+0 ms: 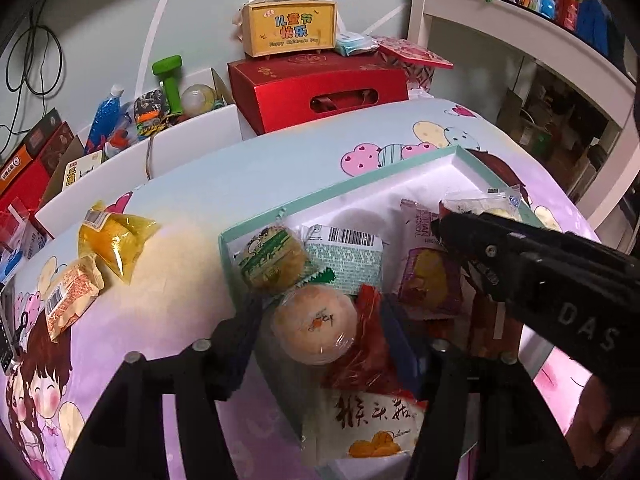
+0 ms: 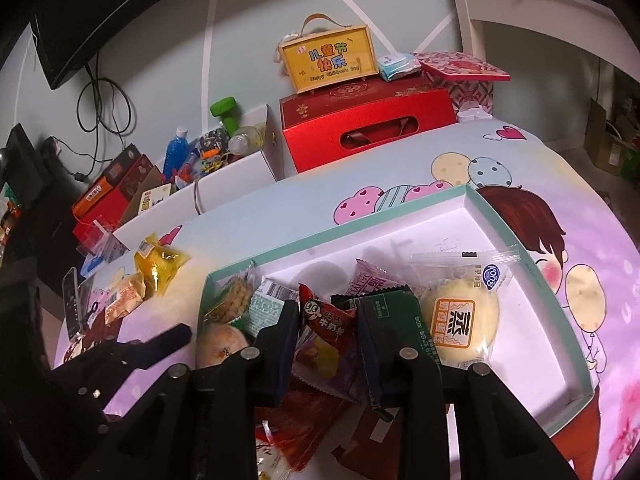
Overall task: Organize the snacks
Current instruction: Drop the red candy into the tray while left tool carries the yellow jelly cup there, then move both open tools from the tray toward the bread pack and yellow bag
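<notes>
Crinkly plastic snack packets fill the teal-rimmed cardboard box [image 2: 516, 240] — the left gripper [image 1: 320, 320] stands released around a round wrapped bun [image 1: 314, 326], the right gripper [image 2: 328, 320] clenched on a red sachet [image 2: 326, 314].

One teal-rimmed tray [image 2: 472, 194] – two snack packets outside it: one yellow packet [image 1: 116, 240], one orange packet [image 1: 70, 296] – two red boxes
</notes>
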{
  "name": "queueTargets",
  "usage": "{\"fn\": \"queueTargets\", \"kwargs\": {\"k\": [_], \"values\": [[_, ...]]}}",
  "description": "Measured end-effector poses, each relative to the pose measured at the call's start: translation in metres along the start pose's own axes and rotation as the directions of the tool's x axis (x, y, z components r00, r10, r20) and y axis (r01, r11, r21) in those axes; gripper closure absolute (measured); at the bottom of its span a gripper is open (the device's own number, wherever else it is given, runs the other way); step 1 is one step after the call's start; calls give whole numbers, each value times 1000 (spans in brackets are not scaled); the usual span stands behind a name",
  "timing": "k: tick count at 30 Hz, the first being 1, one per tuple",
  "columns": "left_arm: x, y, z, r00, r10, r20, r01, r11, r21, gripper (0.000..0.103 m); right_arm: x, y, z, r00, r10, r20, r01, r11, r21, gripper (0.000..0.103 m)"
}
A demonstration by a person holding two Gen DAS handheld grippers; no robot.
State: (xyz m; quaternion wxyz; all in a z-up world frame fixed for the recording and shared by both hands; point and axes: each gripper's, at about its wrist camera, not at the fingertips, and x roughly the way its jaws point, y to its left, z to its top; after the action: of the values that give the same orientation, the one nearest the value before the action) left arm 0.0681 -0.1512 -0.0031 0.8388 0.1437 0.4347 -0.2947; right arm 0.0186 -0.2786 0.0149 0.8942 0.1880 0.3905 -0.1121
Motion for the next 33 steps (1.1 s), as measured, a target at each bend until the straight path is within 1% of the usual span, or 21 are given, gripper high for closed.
{"fn": "queueTargets", "kwargs": {"k": [2,4,5,6,10,11,12,15,16,18,24,27,28,30,33], "values": [[-3,1,1,1000,4,3,-4,1000,-3,40,1,-1,0,1000,0,-5,0,1000,4,68],[-4,2,1,1000,7,1,-7,1000,-8,40,1,-2,0,1000,-2,-5,2,1000,3,61],[-5,3,1,1000,11,-2,-11,1000,-11,39,1,-1,0,1000,-4,-4,4,1000,2,49],[-5,4,1,1000,19,-5,-20,1000,-17,39,1,-1,0,1000,-10,-1,10,1000,2,42],[-8,13,0,999,52,-8,-53,997,-47,36,1,-2,0,1000,-16,1,16,1000,5,42],[-9,17,0,998,64,-10,-64,996,-61,35,1,-2,0,1000,-17,-2,17,1000,6,39],[-9,21,0,997,74,-11,-75,995,-73,33,2,-2,0,1000,-18,-6,18,1000,5,35],[-11,34,-1,994,112,-15,-113,987,-118,31,4,0,0,1000,-19,-9,19,1000,-8,26],[-12,39,-1,992,125,-19,-126,982,-138,29,4,2,0,1000,-20,-11,20,1000,-16,25],[-12,49,-3,989,145,-27,-148,973,-177,25,6,4,0,1000,-24,-14,23,999,-31,17],[-12,70,-9,977,206,-54,-213,947,-240,21,8,7,-1,999,-36,-18,35,998,-46,6],[-12,77,-11,972,225,-65,-234,937,-261,14,8,8,-2,999,-39,-17,38,998,-52,5],[-11,78,-12,970,232,-70,-243,934,-263,13,8,8,-2,999,-40,-15,39,998,-53,4],[-9,79,-13,966,246,-84,-259,930,-259,13,8,9,-2,999,-43,-10,43,997,-56,0],[-8,80,-15,962,256,-96,-272,928,-253,11,8,8,-3,999,-53,-1,53,997,-54,0]]}}
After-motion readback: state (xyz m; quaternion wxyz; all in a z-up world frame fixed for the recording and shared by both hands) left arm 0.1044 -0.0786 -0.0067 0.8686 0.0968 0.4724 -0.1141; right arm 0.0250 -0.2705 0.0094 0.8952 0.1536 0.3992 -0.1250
